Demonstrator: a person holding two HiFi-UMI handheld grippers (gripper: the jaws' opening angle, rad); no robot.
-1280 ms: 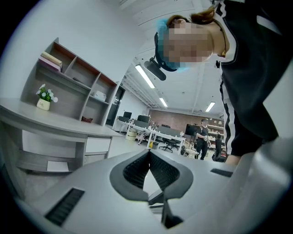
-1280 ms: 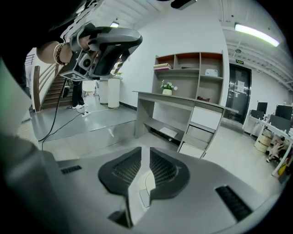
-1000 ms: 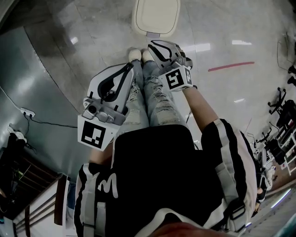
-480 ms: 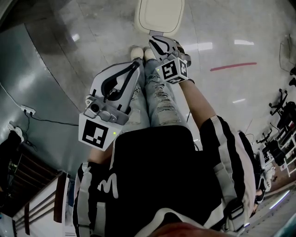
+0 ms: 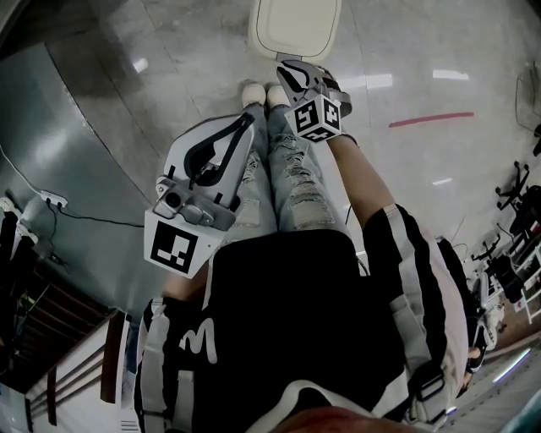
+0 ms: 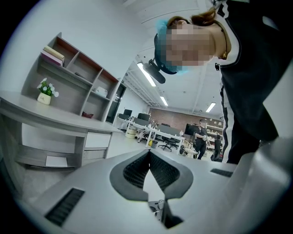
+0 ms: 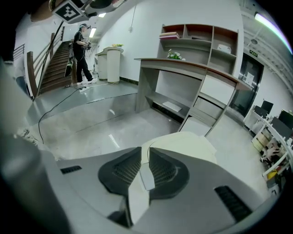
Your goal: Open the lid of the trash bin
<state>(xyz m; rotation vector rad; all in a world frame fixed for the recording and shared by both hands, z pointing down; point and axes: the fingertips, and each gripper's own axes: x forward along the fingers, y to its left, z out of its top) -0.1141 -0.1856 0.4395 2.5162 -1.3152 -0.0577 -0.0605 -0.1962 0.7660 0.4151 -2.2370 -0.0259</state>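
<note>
- Far left of the head view: a wall socket [image 5: 51, 202] with a cable [image 5: 93, 221] running off to the right from it.
- Your left gripper [image 5: 250, 120] sits left of centre, lying along your jeans [image 5: 292, 182] and well short of the bin. In its own view the jaws are together at the tips with nothing between them. It's tipped upward at a shelf unit [image 6: 68, 77] in the upper left, with an office further back.
- Your shoes [image 5: 252, 93] are side by side just past the left gripper's tips, toes right up near the bin.
- The bin [image 5: 294, 25] is at the top centre of the head view, on the floor straight in front of your feet, with its lid down flat.
- Your right gripper [image 5: 290, 66] is just right of the shoes, nose at the bin's near edge. Its own view shows the jaws closed in on the small pale tab [image 7: 146, 178] at the front of the lid [image 7: 188, 142]. The cream top spreads out beyond the tips.
- Also in the right gripper view: a person [image 7: 81, 50] by the stairs [image 7: 50, 68] in the upper left, and a desk [image 7: 183, 82] with shelves in the upper right.
- Upper right of the head view: a red line [image 5: 427, 121] on the shiny floor.
</note>
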